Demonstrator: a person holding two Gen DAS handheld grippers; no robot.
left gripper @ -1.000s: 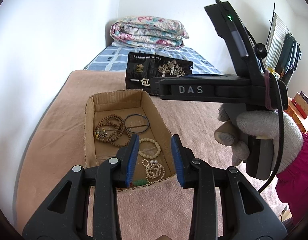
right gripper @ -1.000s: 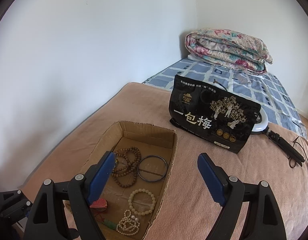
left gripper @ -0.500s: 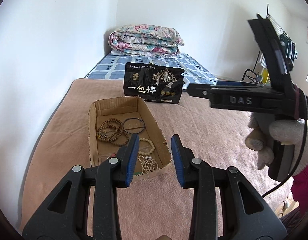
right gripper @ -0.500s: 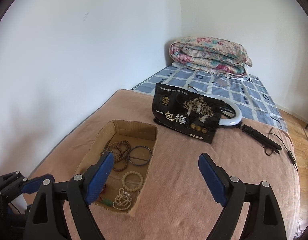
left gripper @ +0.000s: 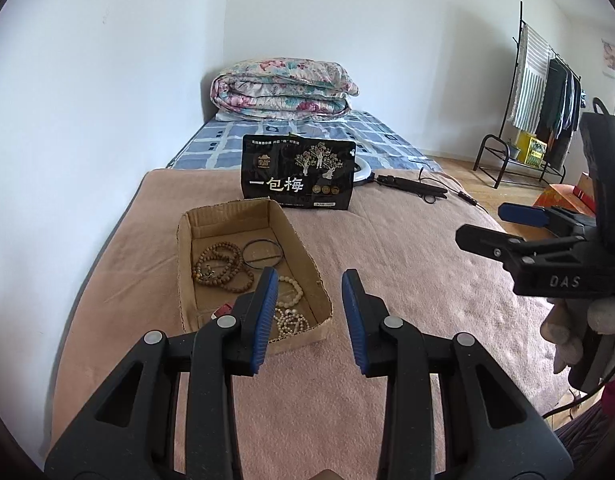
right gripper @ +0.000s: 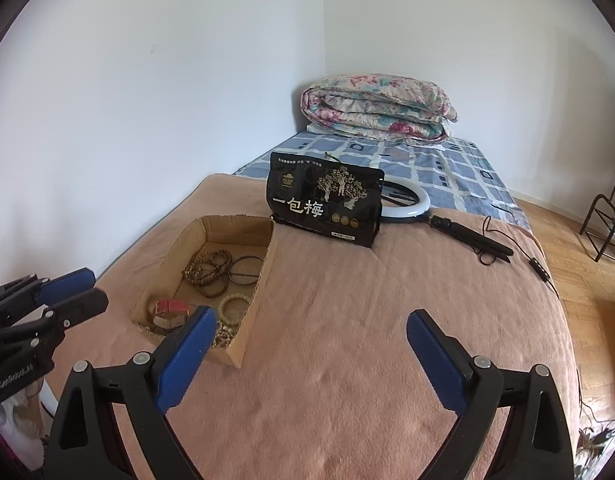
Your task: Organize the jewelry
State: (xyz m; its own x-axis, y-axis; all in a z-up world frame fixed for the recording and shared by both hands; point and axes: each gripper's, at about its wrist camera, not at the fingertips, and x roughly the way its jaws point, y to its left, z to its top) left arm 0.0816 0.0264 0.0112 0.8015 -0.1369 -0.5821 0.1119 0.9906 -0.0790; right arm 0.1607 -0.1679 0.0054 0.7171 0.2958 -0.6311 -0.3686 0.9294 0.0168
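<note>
Jewelry lies gathered in a shallow cardboard box (left gripper: 187, 240) on the pink blanket (left gripper: 387, 272) that covers the near end of the bed. We hold our left gripper (left gripper: 309, 320) above the blanket just short of the box's near wall, its blue-padded jaws parted with nothing between them. Our right gripper (right gripper: 311, 354) hangs over bare blanket to the right of the box, jaws spread wide and likewise empty.

Inside the box we see a coiled strand of brown wooden beads (left gripper: 221, 266) toward the far left, a thin dark bangle (left gripper: 262, 254) just beside it on the right, a cream bead bracelet (right gripper: 235, 307) nearer us, and a tangle of pale pearl-like beads (left gripper: 292, 322) at the near right corner. From the right wrist view a red-and-white band (right gripper: 170, 309) shows at the near left of the box; in the left view it is mostly hidden behind a gripper finger.

Beyond the box a black snack bag (right gripper: 325, 210) with white Chinese characters stands upright on the blanket. A ring light (right gripper: 419, 204) lies behind it, its black handle stretching to the right. A folded floral quilt (left gripper: 283, 90) rests on the blue checked sheet (right gripper: 447, 168) at the far end against the wall. A clothes rack (left gripper: 547, 96) stands across the room.
</note>
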